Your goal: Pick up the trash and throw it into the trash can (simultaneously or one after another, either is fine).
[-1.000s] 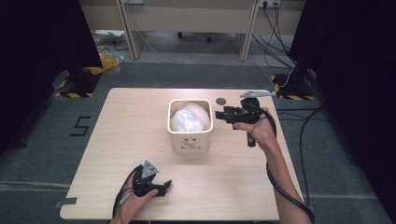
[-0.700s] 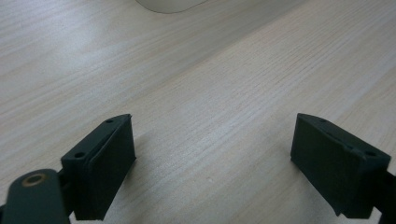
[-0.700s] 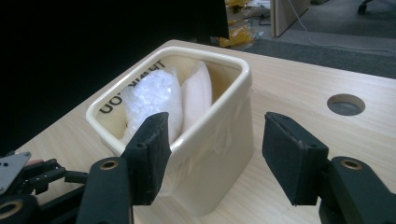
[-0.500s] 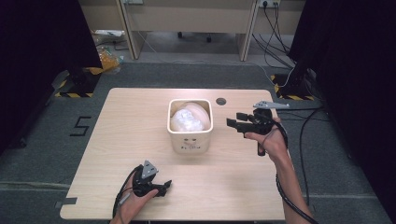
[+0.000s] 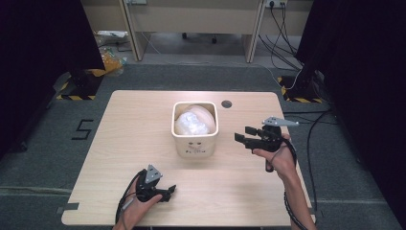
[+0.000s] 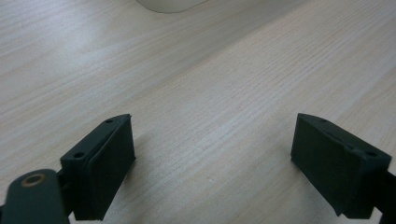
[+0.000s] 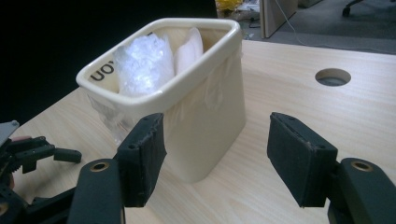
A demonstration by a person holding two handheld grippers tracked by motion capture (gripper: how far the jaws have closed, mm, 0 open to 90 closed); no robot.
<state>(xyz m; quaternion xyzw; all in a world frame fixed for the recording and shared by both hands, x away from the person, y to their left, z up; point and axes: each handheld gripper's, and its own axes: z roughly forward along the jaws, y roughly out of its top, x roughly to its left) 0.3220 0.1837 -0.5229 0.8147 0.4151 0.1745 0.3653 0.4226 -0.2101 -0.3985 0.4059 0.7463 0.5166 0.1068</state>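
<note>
The cream bin (image 5: 195, 128) with a plastic bag (image 5: 193, 123) inside stands mid-table. The right gripper (image 5: 245, 136) waits just beside it, jaws wide apart, holding nothing. Next, it likely must reach in and pinch the bag. The left gripper (image 5: 167, 190) rests released.

A pale wooden table (image 5: 119, 143) is seen on a grey carpeted floor (image 5: 48, 158). A round hole (image 5: 226, 104) is cut into the tabletop near its far edge, right of the middle. A dark figure "5" (image 5: 84, 129) is marked on the carpet just left of the table. Strips of yellow-and-black tape are laid on the floor beyond the far left corner (image 5: 72, 97) and the far right corner (image 5: 294, 99). Light wooden furniture (image 5: 191, 19) is set along the back, with black cables (image 5: 282, 24) hung down at its right end. A yellow bag (image 5: 107, 60) is left on the floor at the back left. Black curtains (image 5: 38, 48) are hung on both sides.
</note>
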